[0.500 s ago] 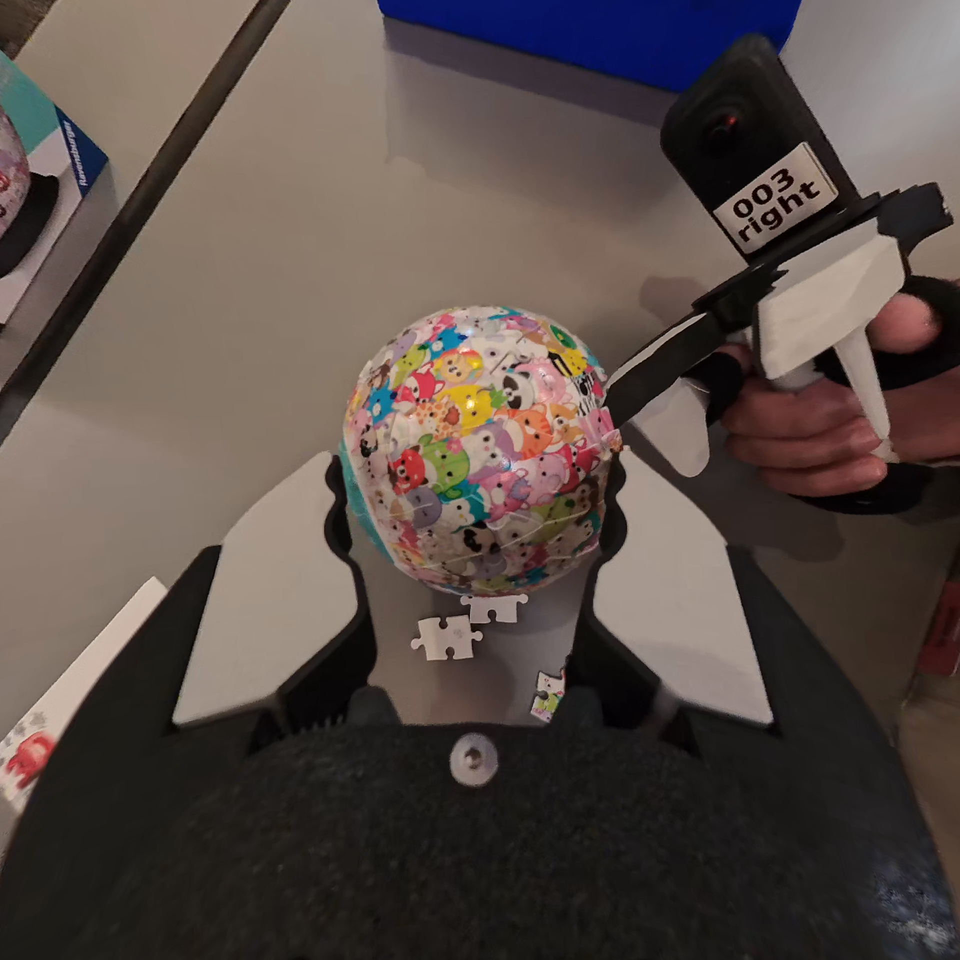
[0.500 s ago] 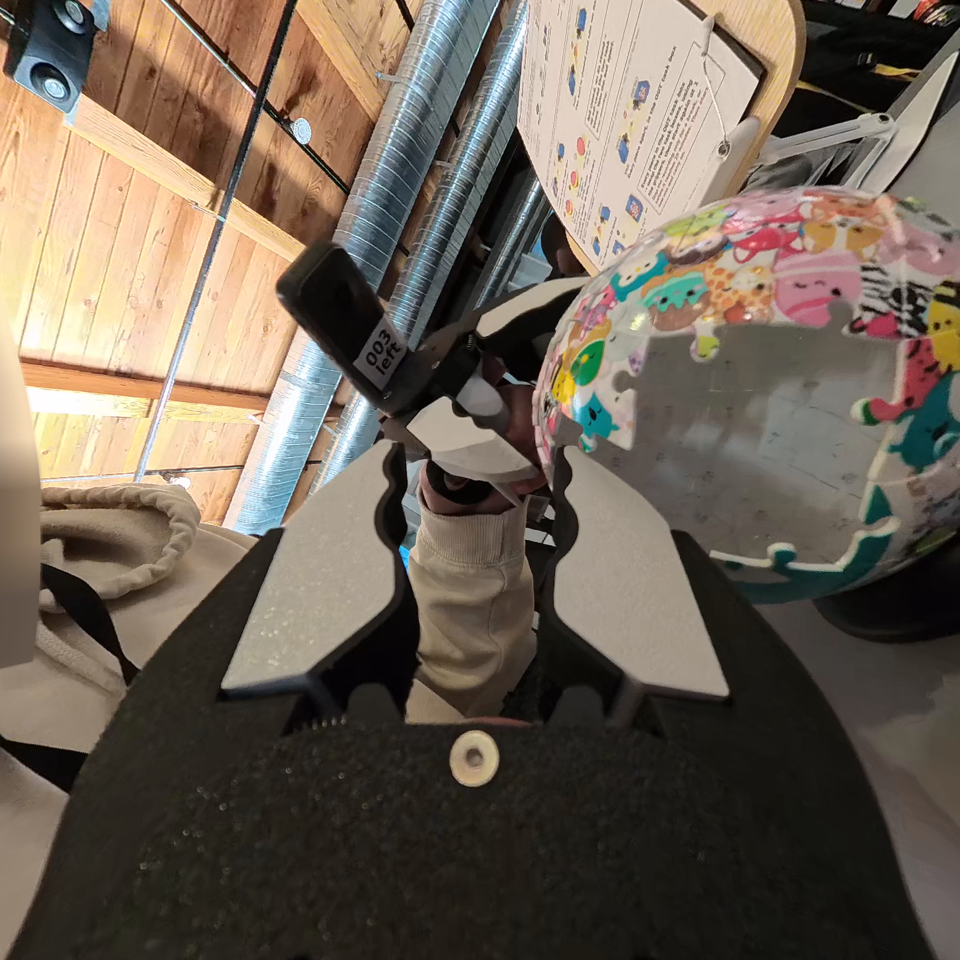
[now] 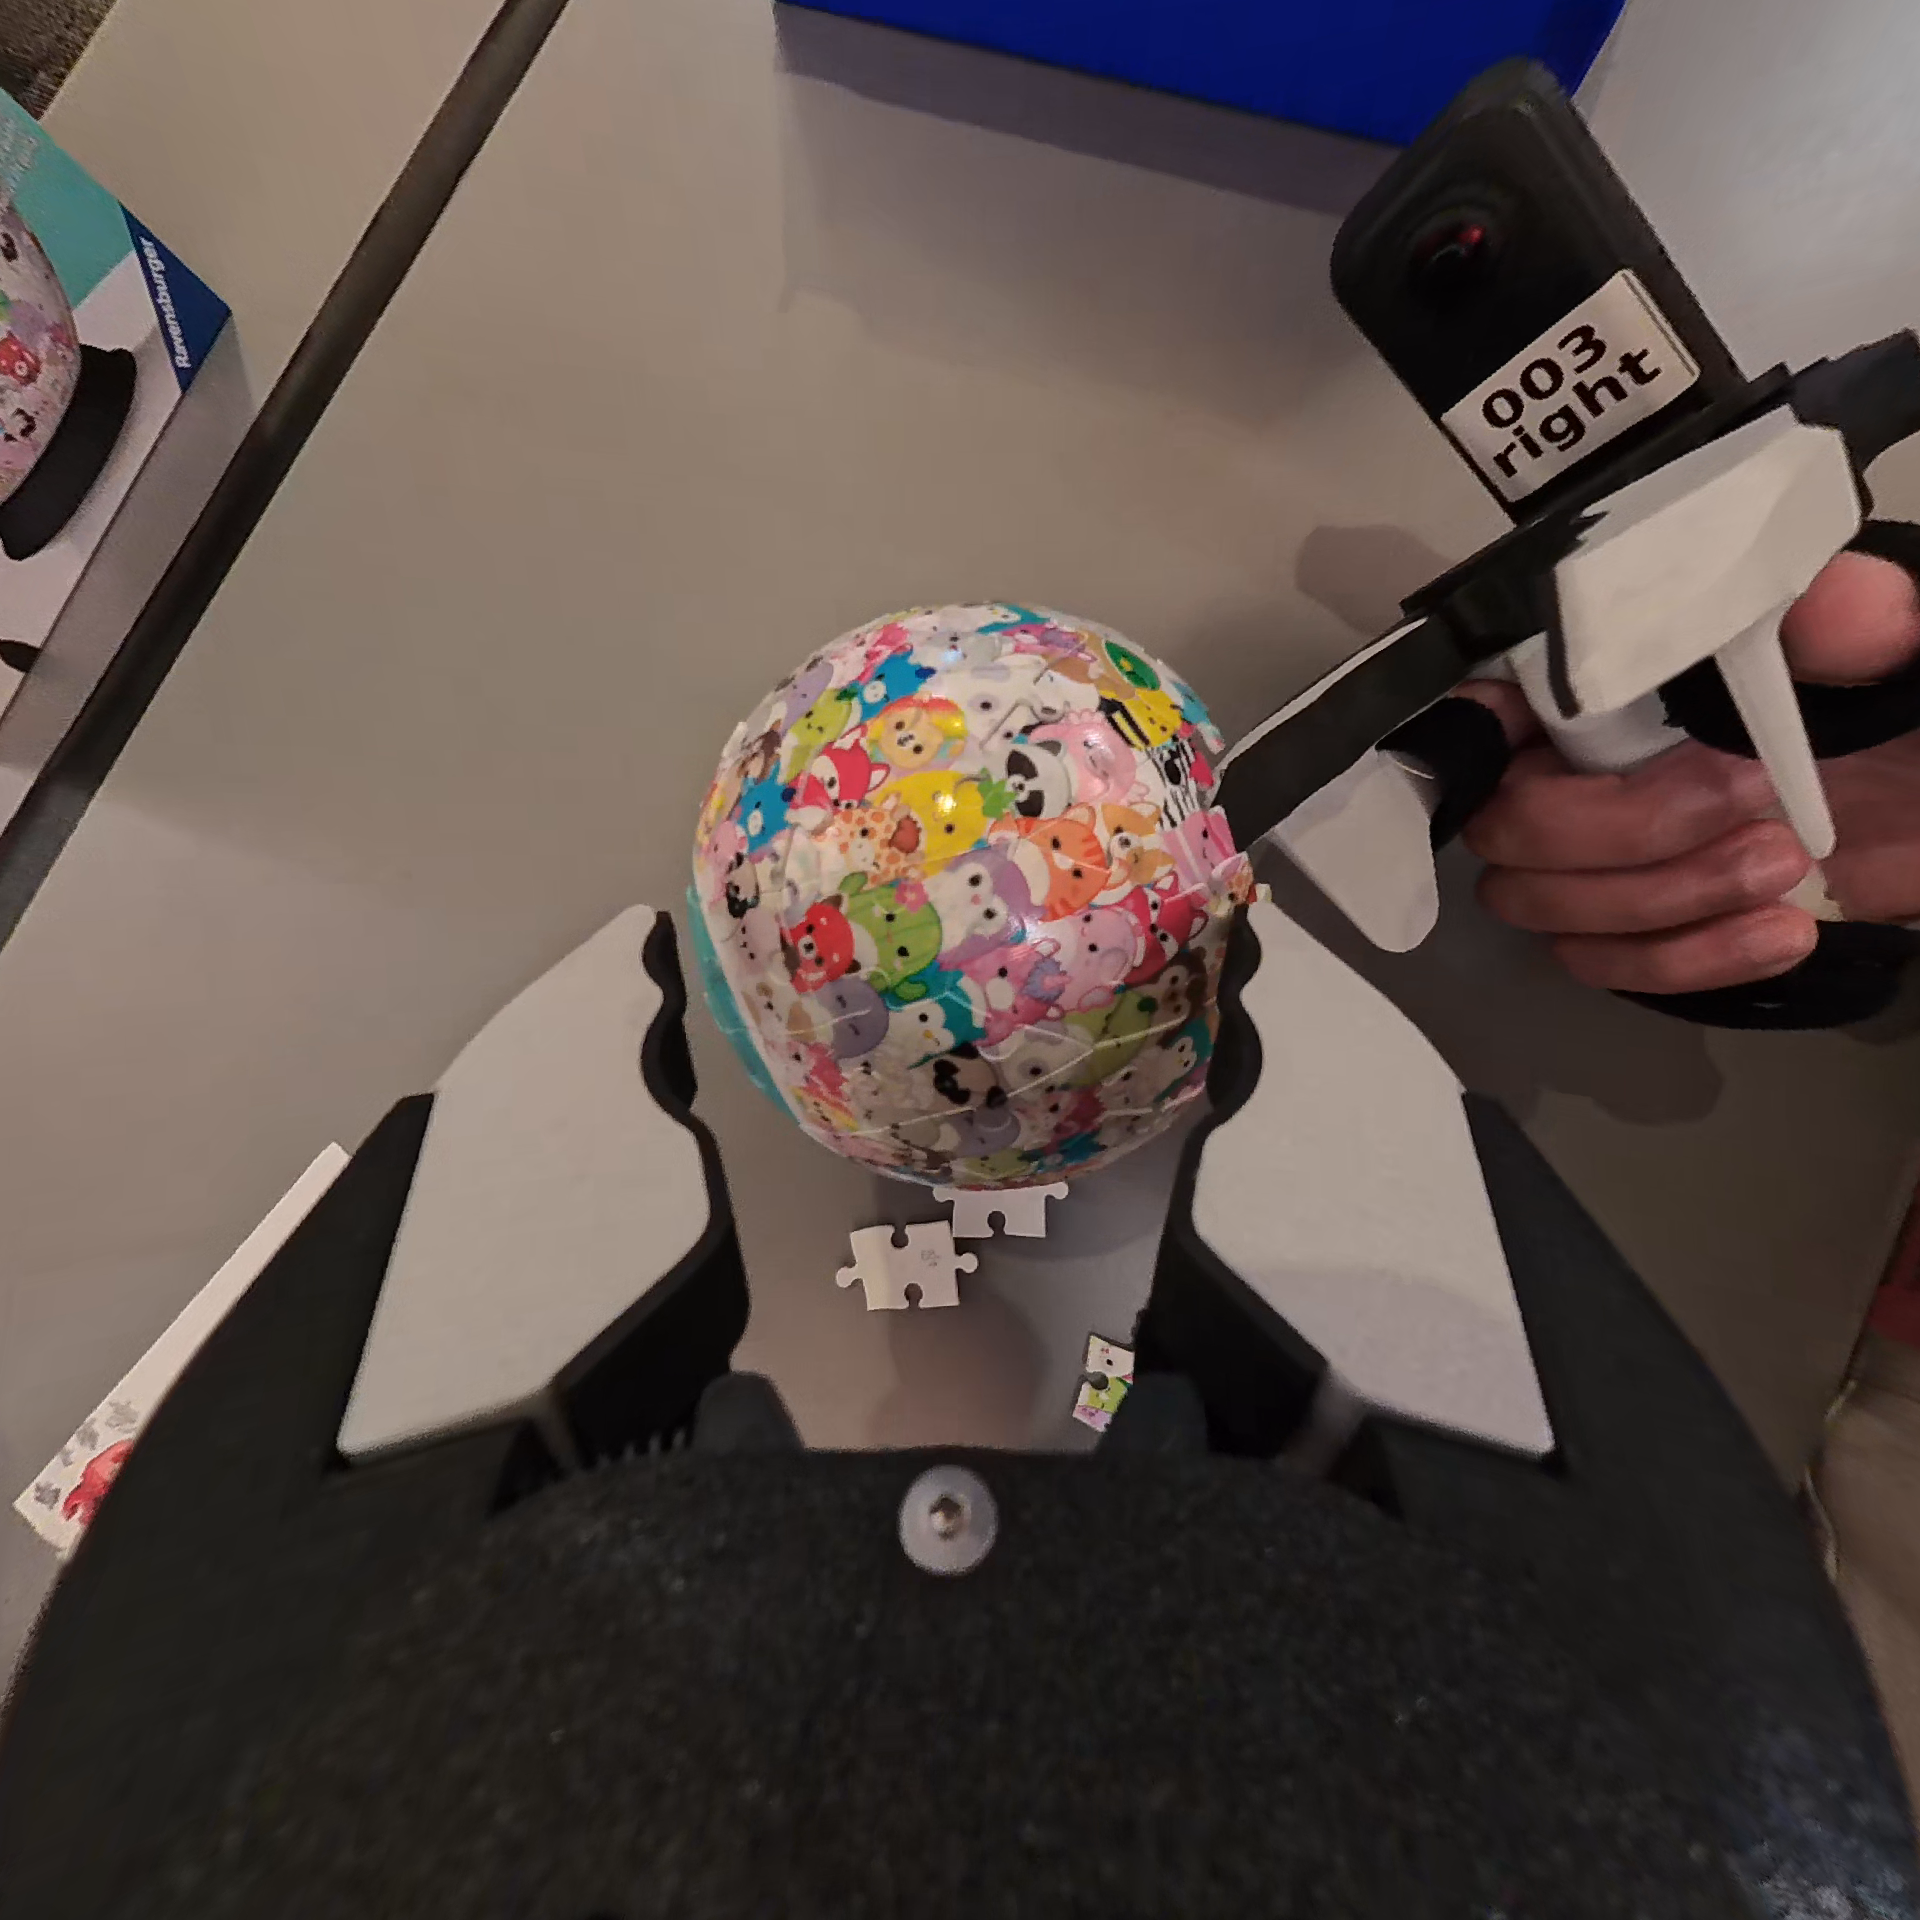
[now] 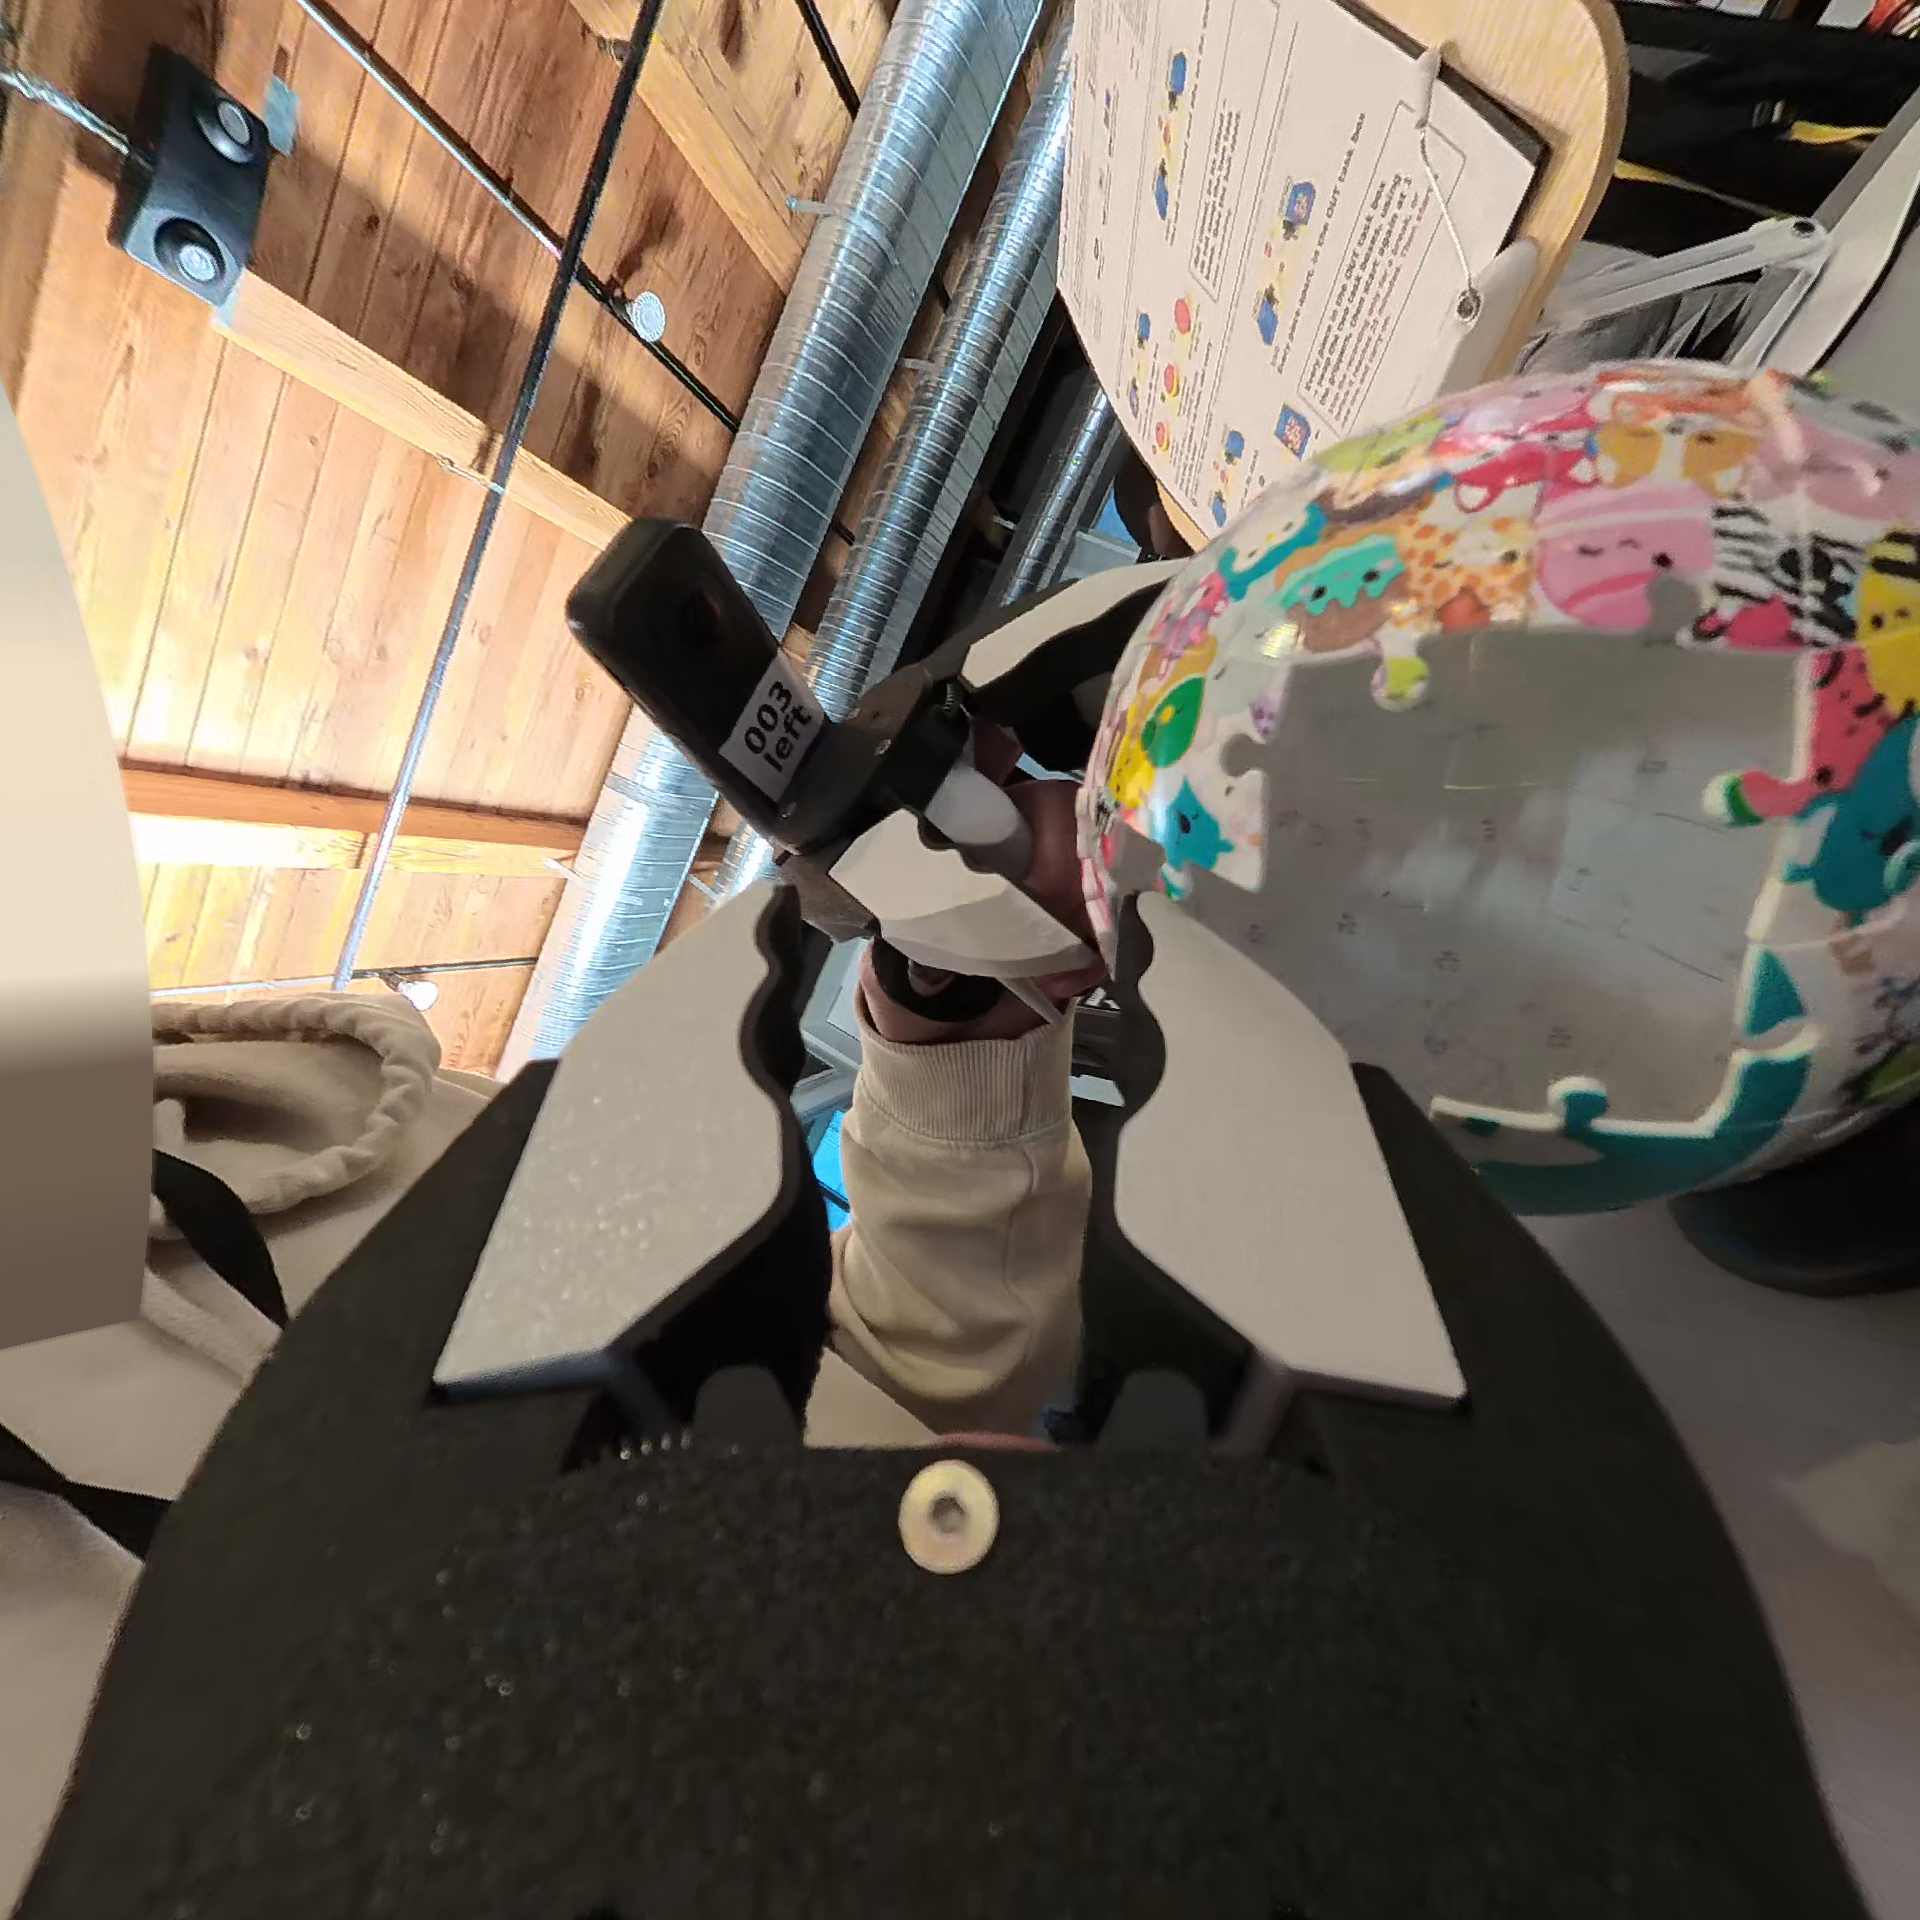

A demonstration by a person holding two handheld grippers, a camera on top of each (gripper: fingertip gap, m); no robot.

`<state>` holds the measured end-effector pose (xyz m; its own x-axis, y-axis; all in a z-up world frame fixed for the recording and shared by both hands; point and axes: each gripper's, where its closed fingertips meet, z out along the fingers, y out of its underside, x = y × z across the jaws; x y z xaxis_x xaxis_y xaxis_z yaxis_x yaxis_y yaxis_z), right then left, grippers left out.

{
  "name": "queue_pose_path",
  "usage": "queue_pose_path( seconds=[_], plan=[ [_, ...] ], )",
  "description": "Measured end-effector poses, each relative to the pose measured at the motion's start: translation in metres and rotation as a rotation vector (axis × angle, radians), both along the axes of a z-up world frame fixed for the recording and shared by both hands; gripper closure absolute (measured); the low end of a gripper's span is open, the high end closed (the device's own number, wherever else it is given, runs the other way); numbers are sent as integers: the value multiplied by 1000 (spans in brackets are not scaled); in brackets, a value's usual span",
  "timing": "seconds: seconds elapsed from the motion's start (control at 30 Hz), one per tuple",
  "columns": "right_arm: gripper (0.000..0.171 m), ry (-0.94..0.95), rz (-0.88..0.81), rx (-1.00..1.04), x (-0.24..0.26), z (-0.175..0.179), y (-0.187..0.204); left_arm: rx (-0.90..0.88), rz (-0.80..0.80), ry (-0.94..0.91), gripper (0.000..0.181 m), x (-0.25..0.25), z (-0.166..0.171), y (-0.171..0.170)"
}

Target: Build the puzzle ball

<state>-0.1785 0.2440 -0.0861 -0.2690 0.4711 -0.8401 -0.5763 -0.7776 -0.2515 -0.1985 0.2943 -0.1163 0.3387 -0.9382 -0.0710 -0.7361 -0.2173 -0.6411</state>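
The puzzle ball, covered in colourful cartoon animals, stands on the grey table. My left gripper is shut on the ball, one finger against each side. My right gripper is open and empty. In the left wrist view its upper fingertip touches the ball's right side. The right wrist view shows a large grey gap where pieces are absent, above a black stand. Two white face-down pieces and a coloured piece lie on the table below the ball.
The puzzle box lies at the far left beyond a dark table seam. A blue bin is at the back. A printed leaflet lies at the lower left. A hand holds the right gripper.
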Motion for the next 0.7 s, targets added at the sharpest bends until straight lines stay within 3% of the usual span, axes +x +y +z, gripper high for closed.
queue_pose_path(
  seconds=[0.7],
  plan=[
    [119, -119, -4, 35, -11, -7, 2, 4, 12, -37, 87, -4, 12, 4]
  ],
)
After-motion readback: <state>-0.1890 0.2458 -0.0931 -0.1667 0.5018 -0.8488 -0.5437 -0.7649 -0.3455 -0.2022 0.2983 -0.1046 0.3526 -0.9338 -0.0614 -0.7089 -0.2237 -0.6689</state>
